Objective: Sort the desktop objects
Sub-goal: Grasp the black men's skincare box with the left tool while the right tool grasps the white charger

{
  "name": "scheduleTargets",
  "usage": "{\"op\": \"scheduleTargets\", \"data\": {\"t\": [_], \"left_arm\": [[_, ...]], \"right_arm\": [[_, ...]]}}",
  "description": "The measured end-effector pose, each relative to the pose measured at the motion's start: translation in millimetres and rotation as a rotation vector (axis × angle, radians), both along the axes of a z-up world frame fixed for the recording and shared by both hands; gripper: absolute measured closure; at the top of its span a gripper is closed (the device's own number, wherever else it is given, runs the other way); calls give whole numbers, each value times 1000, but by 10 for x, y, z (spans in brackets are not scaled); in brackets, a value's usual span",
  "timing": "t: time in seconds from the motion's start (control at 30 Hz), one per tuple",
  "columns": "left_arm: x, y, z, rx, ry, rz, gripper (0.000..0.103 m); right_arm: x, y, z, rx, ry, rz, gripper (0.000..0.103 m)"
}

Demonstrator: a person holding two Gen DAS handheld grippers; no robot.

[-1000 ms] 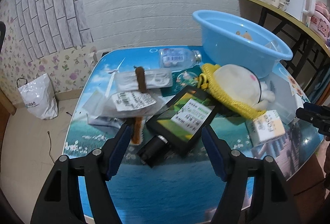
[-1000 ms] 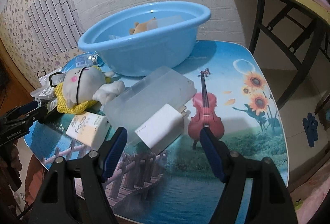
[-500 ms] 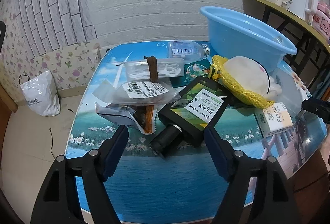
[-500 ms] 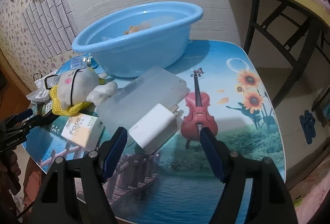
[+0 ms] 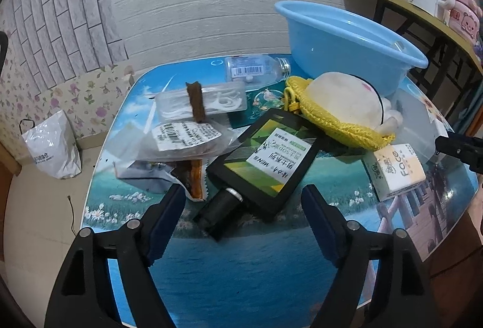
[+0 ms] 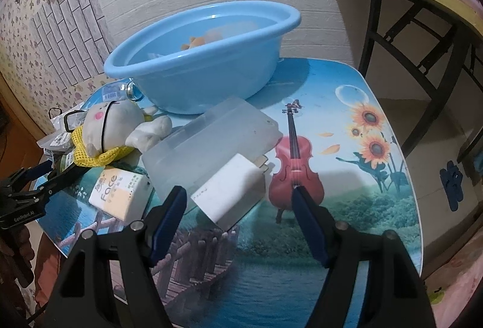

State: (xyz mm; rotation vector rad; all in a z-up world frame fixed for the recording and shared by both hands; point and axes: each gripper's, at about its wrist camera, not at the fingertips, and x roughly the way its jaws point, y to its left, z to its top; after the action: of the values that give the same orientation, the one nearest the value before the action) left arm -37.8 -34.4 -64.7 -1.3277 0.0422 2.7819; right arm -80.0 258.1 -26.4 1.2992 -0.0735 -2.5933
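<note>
My left gripper [image 5: 243, 201] is open and empty, just in front of a black box with a green label [image 5: 265, 163] that rests on a black cylinder [image 5: 219, 211]. Beside them lie snack packets [image 5: 181, 143], a clear case [image 5: 205, 103], a clear bottle [image 5: 256, 71] and a plush toy on yellow mesh [image 5: 341, 106]. My right gripper [image 6: 238, 201] is open and empty, straddling a white charger [image 6: 229, 192] that leans on a frosted plastic box [image 6: 211, 140]. A "Face" tissue pack [image 6: 120, 195] lies to its left. The blue basin [image 6: 205, 56] stands behind.
The picture-printed table [image 6: 347, 177] ends close on every side. A wooden shelf on black legs [image 6: 422, 11] stands to the right. A white bag [image 5: 51, 146] sits on the floor at the left. The other gripper [image 6: 21, 198] shows at the right wrist view's left edge.
My left gripper has drawn back and up from the black box, so more of the clutter shows. My right gripper has shifted slightly; the charger stays between its fingers. Both stay open.
</note>
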Motion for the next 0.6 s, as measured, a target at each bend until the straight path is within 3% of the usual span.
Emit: {"op": "scheduleTargets", "data": {"t": [0.27, 0.37, 0.6], "left_arm": [[-114, 85, -28, -35, -2, -17, 16], [-163, 100, -46, -40, -6, -20, 14], [-257, 156, -84, -79, 5, -34, 7]], "right_arm": [[-38, 38, -24, -9, -11, -7, 37], [-44, 12, -19, -15, -16, 18, 57], [-55, -35, -36, 19, -9, 41, 60]]}}
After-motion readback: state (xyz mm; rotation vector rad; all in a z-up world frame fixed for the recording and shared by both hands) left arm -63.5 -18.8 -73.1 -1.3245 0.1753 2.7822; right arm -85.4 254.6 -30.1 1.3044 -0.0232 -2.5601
